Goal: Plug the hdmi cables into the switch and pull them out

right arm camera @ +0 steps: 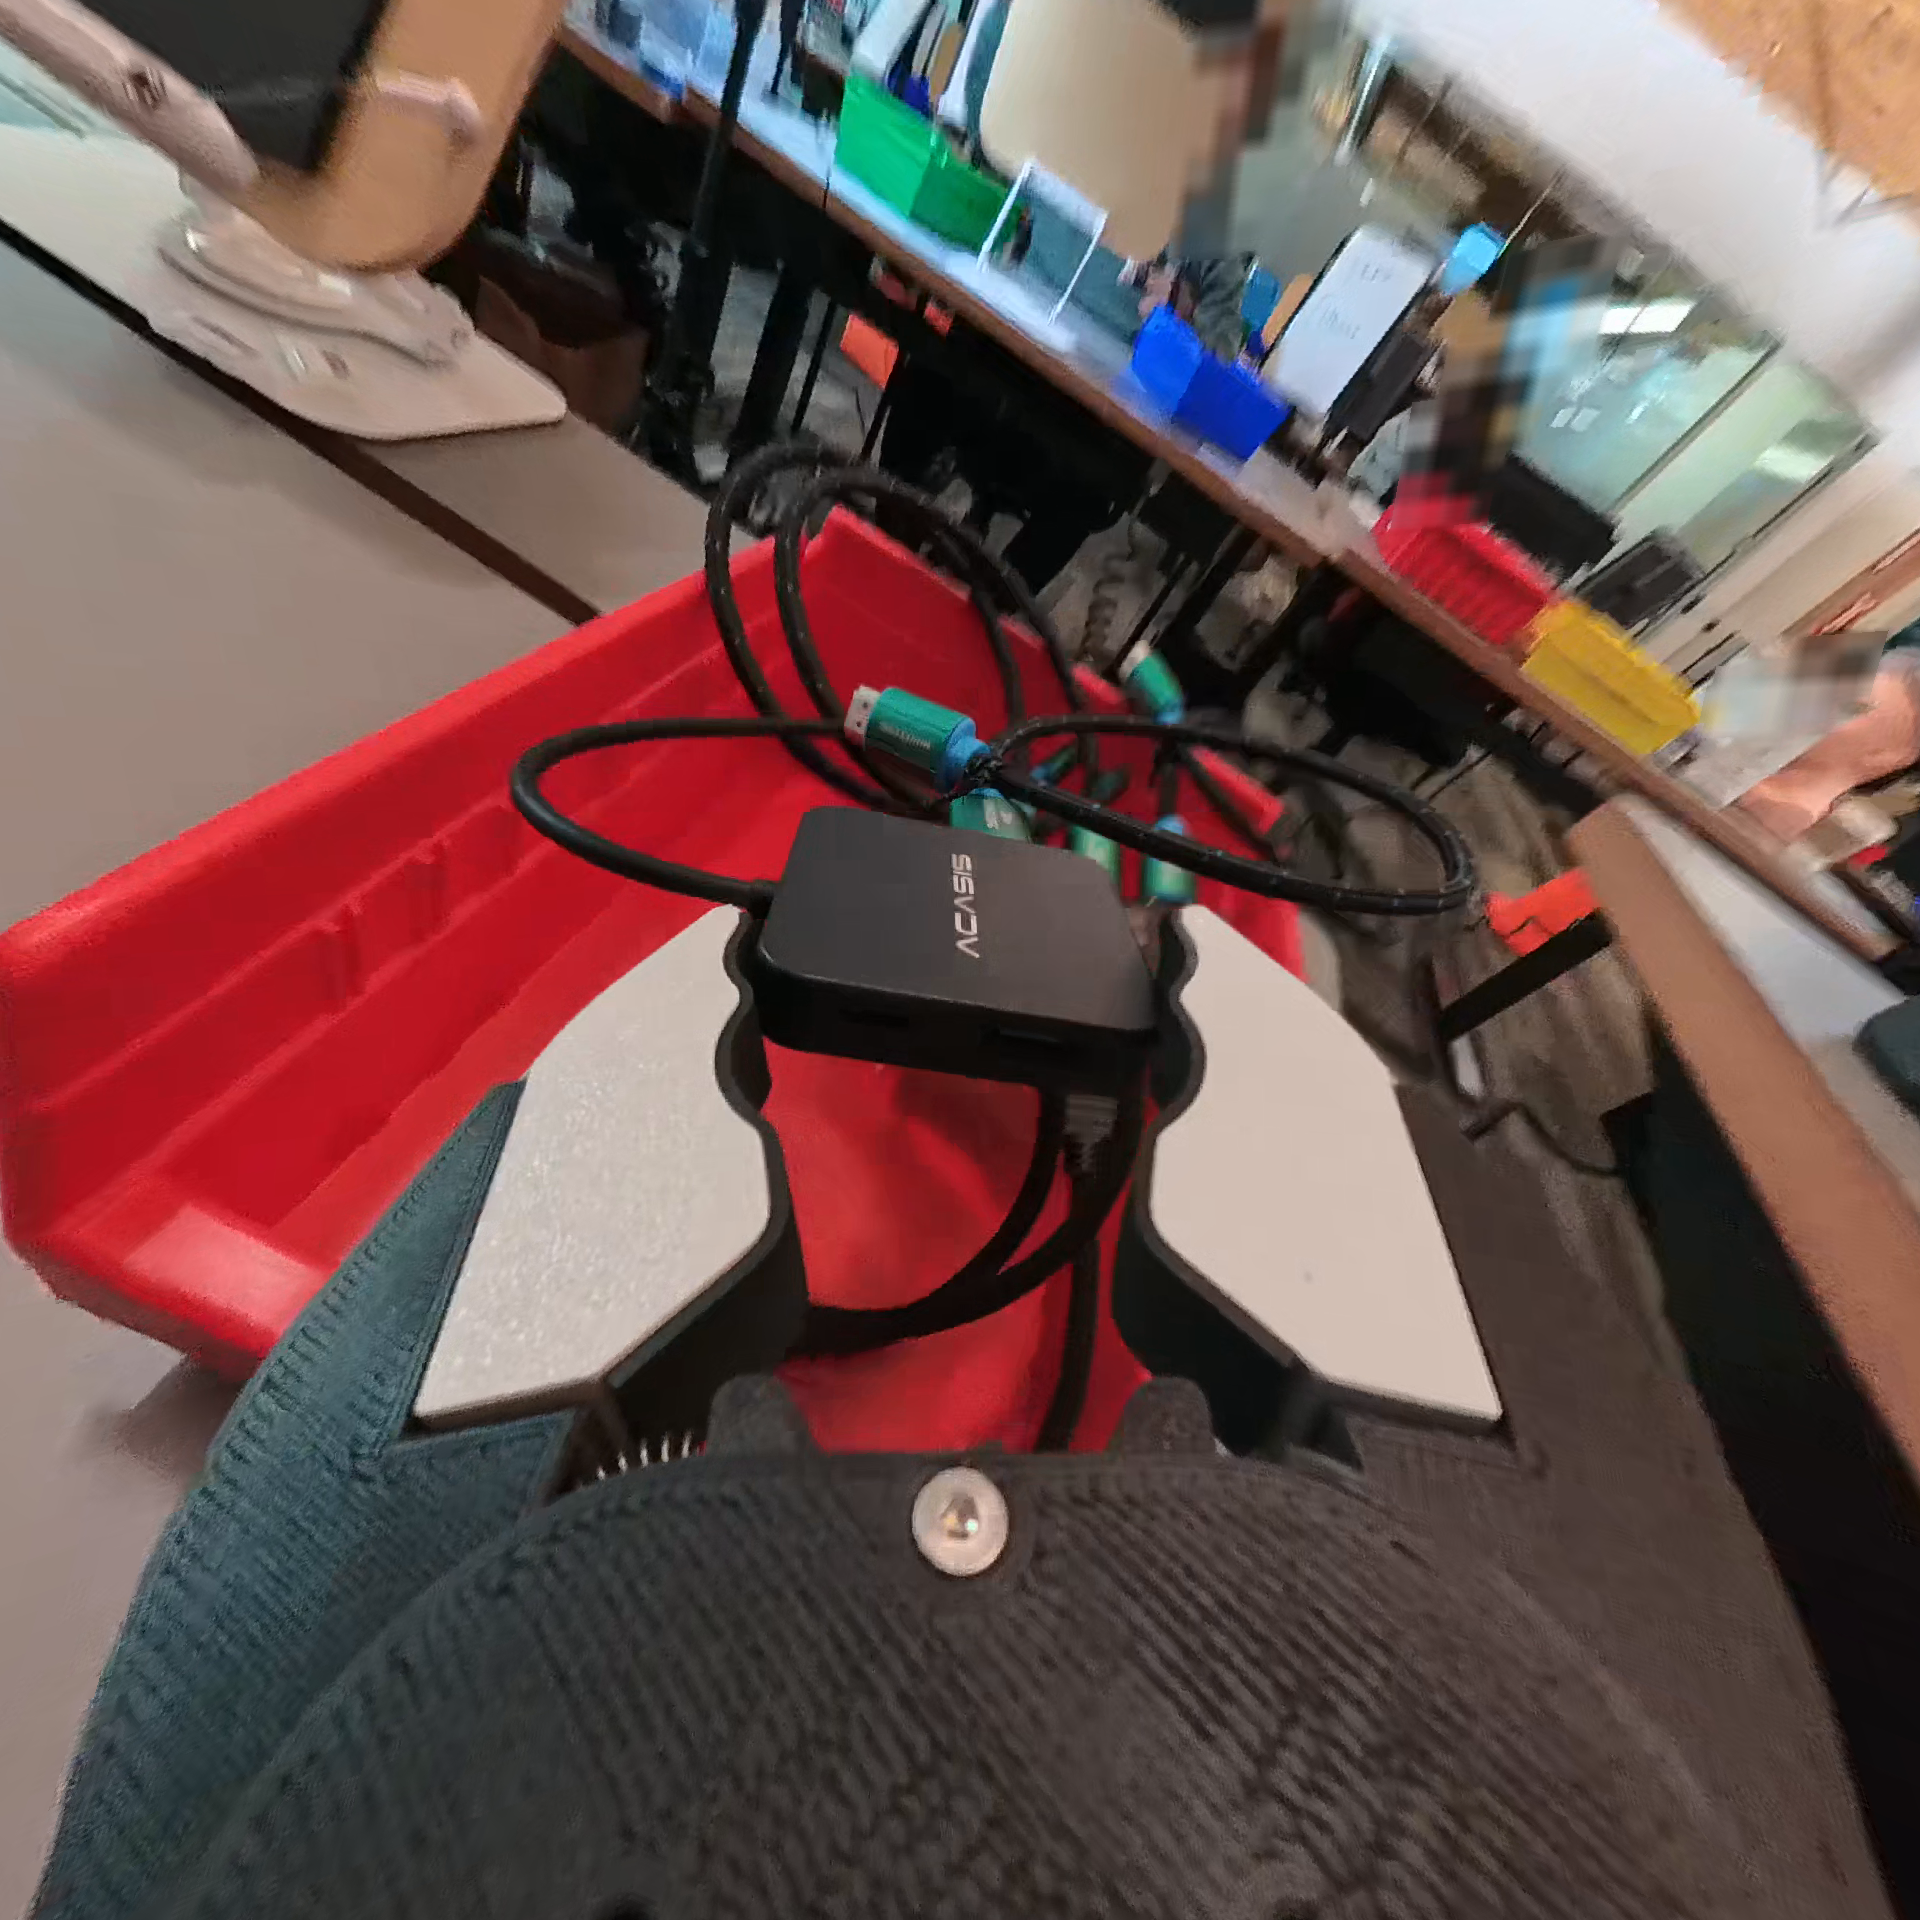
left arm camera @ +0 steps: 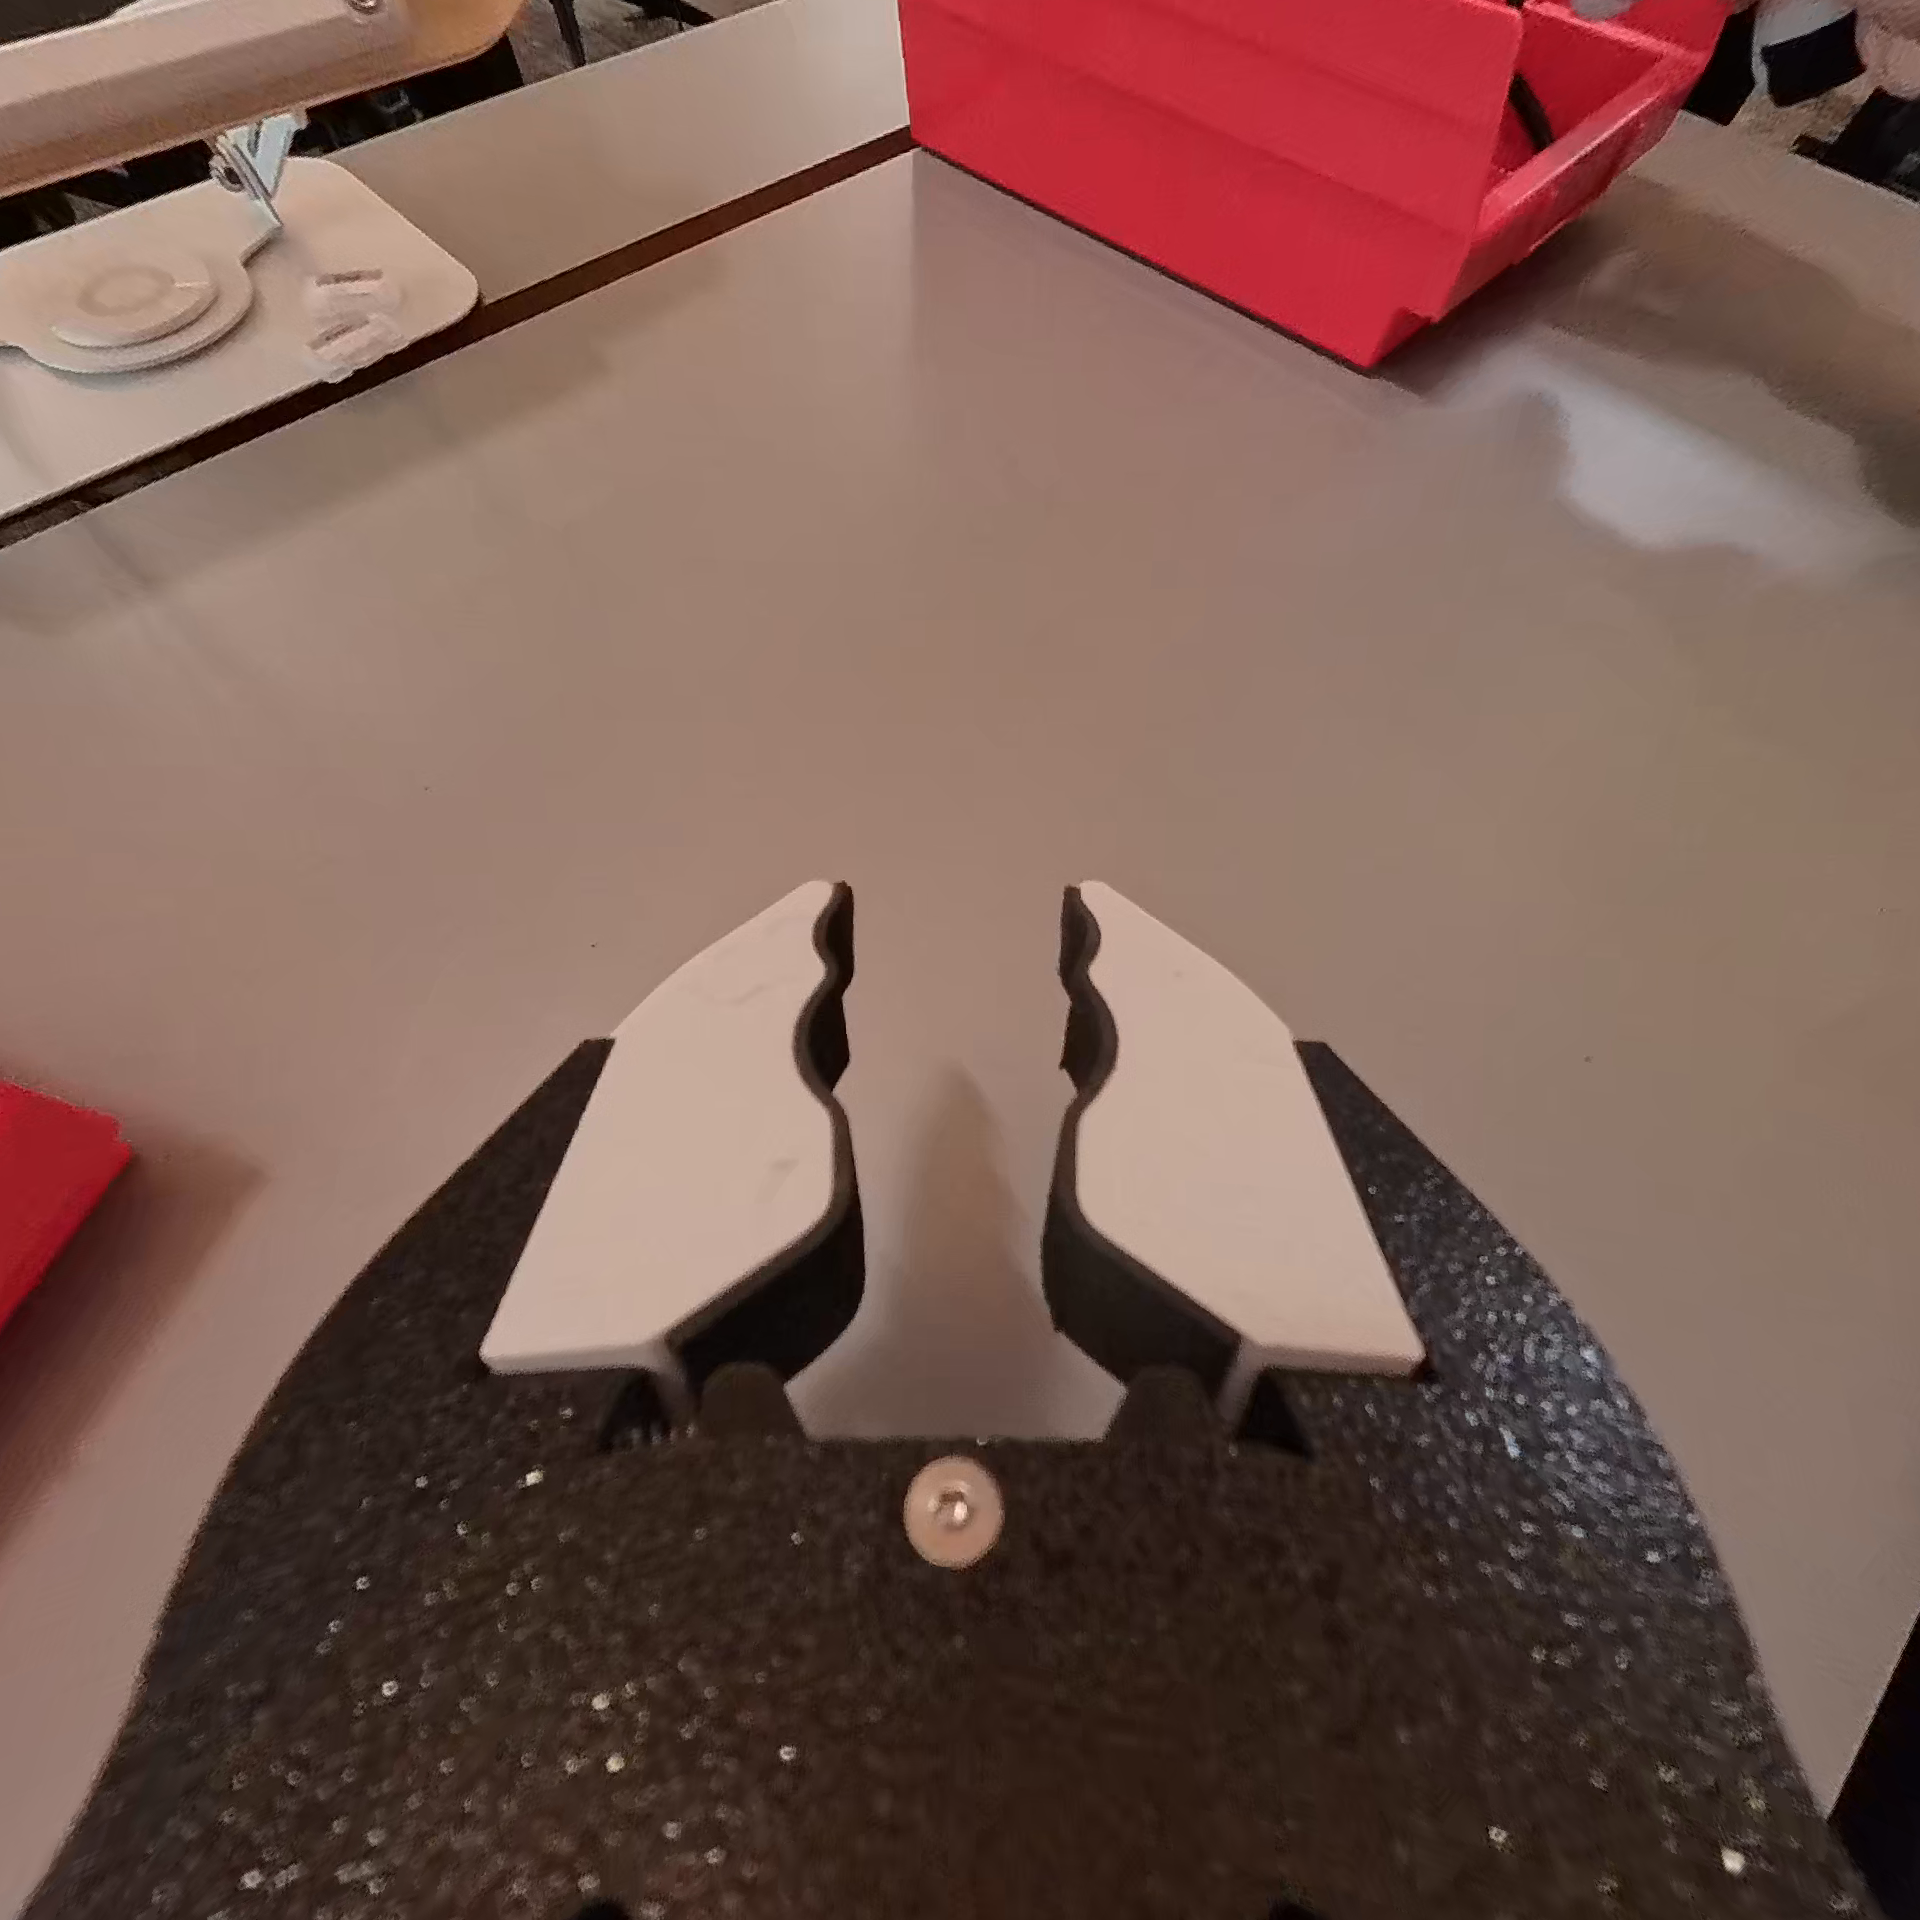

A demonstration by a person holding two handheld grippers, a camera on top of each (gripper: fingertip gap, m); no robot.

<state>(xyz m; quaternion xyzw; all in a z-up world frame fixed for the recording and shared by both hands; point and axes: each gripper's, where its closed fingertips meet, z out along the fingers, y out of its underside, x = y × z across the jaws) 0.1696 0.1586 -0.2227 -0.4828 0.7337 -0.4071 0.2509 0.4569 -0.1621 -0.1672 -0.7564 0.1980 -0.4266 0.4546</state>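
My right gripper point(right arm camera: 951, 935) is shut on a flat black HDMI switch point(right arm camera: 945, 925) and holds it lifted over a red bin point(right arm camera: 312, 987). The switch's own black cord point(right arm camera: 623, 842) loops out to the left and under it. Black braided HDMI cables point(right arm camera: 790, 623) with green and blue plugs point(right arm camera: 914, 738) hang tangled behind the switch, above the bin. My left gripper point(left arm camera: 956, 914) is open and empty, low over the bare grey table point(left arm camera: 935, 571). The red bin also shows in the left wrist view point(left arm camera: 1195, 177) at the far right of the table, with a black cable in it.
A white lamp or stand base point(left arm camera: 208, 291) sits on the neighbouring table at the far left. A red object point(left arm camera: 42, 1184) lies at the left edge. In the right wrist view, a table edge point(right arm camera: 1714, 1039) runs along the right, with benches and coloured bins point(right arm camera: 1205, 384) behind.
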